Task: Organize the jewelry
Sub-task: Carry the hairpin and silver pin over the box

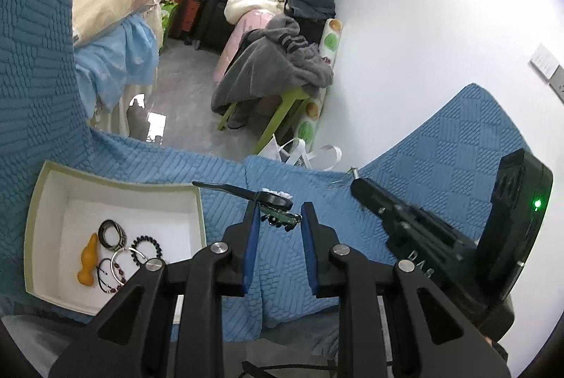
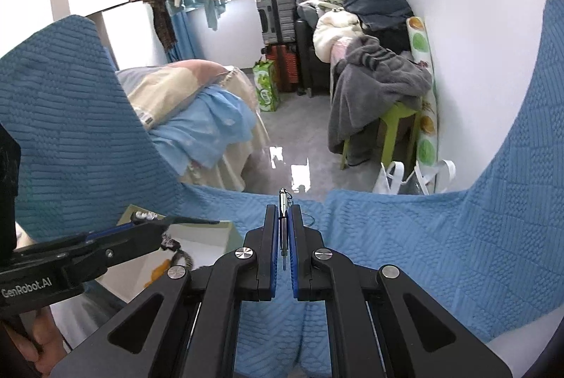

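Note:
In the left wrist view my left gripper (image 1: 280,207) is shut on a black hair clip (image 1: 273,198) with white beads on top; the clip's long arm sticks out to the left. A white box (image 1: 116,190) with a pale green rim sits on the blue cloth at lower left. It holds an orange gourd-shaped charm (image 1: 88,263), a black hair tie (image 1: 146,246) and several bracelets. My right gripper (image 2: 283,207) is shut on a thin silver pendant (image 2: 283,200) that pokes past its tips. The left gripper (image 2: 160,226) shows at the left over the box (image 2: 211,231).
The blue quilted cloth (image 1: 440,159) covers the work surface, folded up at both sides. Beyond its far edge lie grey floor, a bed with blue sheets (image 2: 211,117), a green stool under grey clothes (image 2: 380,85) and suitcases. A hand (image 2: 38,339) grips the left tool.

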`<state>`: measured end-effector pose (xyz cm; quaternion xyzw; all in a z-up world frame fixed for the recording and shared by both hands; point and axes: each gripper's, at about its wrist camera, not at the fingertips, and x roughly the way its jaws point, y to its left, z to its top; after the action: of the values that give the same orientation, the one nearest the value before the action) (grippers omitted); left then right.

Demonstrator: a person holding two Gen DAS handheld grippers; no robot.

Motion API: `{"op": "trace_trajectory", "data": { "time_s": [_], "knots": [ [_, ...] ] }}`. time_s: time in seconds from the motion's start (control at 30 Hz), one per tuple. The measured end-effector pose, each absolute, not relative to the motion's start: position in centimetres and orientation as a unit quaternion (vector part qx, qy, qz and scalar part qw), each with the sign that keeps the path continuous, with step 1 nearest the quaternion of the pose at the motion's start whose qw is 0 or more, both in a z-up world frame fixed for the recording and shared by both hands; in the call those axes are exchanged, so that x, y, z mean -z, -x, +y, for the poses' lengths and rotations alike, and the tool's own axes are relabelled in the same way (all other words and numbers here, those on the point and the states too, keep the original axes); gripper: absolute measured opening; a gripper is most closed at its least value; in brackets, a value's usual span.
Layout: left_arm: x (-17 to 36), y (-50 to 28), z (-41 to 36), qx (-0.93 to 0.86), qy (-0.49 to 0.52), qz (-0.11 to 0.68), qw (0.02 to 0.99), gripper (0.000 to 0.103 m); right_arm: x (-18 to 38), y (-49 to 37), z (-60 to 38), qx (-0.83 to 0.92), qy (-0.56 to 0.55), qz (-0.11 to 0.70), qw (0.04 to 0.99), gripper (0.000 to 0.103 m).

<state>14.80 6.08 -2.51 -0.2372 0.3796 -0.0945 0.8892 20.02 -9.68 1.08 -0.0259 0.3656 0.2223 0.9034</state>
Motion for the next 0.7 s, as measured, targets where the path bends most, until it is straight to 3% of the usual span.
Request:
{"op": "trace_trajectory", "data": {
  "time_s": [0.37, 0.7],
  "knots": [
    [-0.3, -13.9, 8.8, 0.083, 0.211, 0.359, 0.905, 0.024, -3.2, -19.2, -7.2, -0.236, 0.024, 0.35, 0.906, 0.004],
    [2.0, -12.4, 12.9, 0.034, 0.175, 0.381, 0.907, 0.024, -1.5, -17.5, -3.2, -0.259, 0.019, 0.358, 0.897, 0.004]
  ]
}}
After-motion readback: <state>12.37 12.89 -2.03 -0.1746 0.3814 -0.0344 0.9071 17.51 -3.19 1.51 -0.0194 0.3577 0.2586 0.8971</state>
